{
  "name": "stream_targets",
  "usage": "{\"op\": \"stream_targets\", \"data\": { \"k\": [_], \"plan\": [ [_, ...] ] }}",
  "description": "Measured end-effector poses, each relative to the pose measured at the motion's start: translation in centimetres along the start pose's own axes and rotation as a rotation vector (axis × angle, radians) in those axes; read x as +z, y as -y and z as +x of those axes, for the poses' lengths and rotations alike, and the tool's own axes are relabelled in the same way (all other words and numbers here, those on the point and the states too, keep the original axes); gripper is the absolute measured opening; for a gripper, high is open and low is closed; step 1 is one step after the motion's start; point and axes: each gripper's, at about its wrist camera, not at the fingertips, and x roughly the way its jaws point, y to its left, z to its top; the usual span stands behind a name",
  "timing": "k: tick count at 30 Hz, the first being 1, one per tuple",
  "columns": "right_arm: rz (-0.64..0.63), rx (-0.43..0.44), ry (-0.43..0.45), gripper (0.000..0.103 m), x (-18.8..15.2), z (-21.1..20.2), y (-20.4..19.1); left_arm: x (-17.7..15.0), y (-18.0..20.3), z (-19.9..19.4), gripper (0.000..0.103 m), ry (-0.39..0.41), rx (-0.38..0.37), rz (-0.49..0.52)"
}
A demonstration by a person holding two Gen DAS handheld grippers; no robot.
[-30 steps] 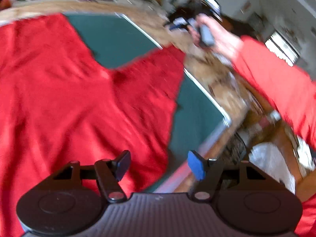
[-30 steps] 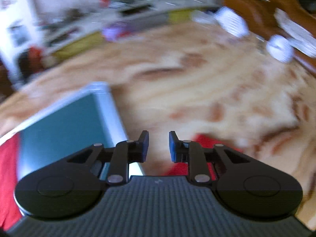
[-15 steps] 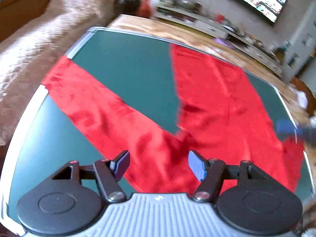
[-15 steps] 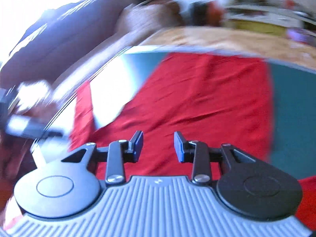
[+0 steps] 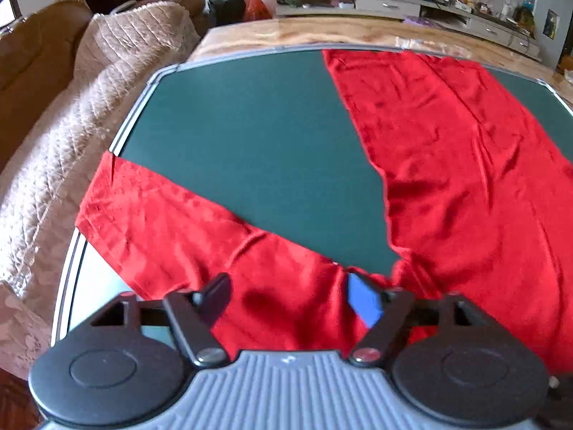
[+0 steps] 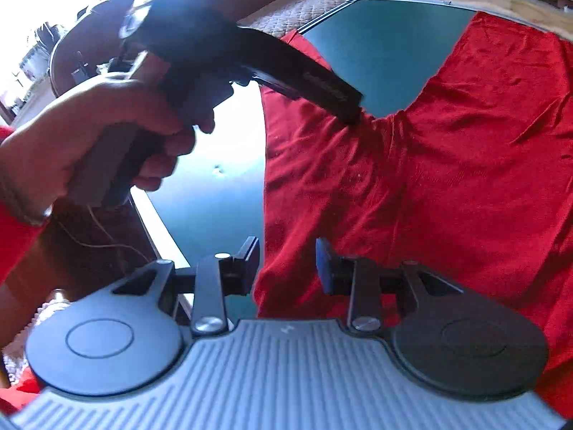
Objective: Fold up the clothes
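A red garment [image 5: 447, 150] lies spread flat on a dark green table mat [image 5: 258, 136]; one long part [image 5: 172, 222] reaches left to the mat's edge. My left gripper [image 5: 290, 297] is open and empty, just above the cloth where the two parts meet. In the right wrist view the same red garment [image 6: 447, 150] fills the right side. My right gripper [image 6: 286, 265] is open and empty over the garment's near left edge. The left gripper's body [image 6: 297, 75], held in a hand [image 6: 93, 136], points at the cloth ahead.
A sofa with a beige quilted cover [image 5: 71, 107] stands close along the table's left edge. The mat has a metal rim [image 5: 150, 82] on a wooden table [image 5: 358, 32]. A long cabinet with clutter [image 5: 394, 0] stands far behind.
Both grippers have swung round from the table's side to face the garment and have come down close to the cloth. The right gripper's jaws have opened wider.
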Motion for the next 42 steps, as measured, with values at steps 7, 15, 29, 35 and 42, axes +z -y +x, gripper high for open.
{"op": "stream_targets", "data": {
  "k": [7, 15, 29, 35, 42],
  "plan": [
    [-0.003, -0.051, 0.017, 0.04, -1.2, -0.1, -1.1, -0.7, -1.8, 0.0, 0.091, -0.017, -0.029, -0.037],
    [0.073, -0.093, 0.075, 0.041, -2.2, -2.8, -1.9, -2.7, -3.8, -3.0, 0.088, 0.023, -0.09, -0.085],
    [0.435, -0.567, 0.39, 0.061, -13.4, -20.8, -4.0, -11.7, -0.1, -17.4, 0.093, 0.034, -0.169, -0.152],
    [0.514, -0.611, 0.447, 0.071, -17.9, -23.2, -4.5, -15.1, 2.5, -20.8, 0.095, 0.005, -0.16, -0.139],
    [0.449, -0.567, 0.414, 0.074, -17.3, -23.1, -2.8, -14.8, 3.9, -21.0, 0.095, 0.044, -0.177, -0.2]
  ]
}}
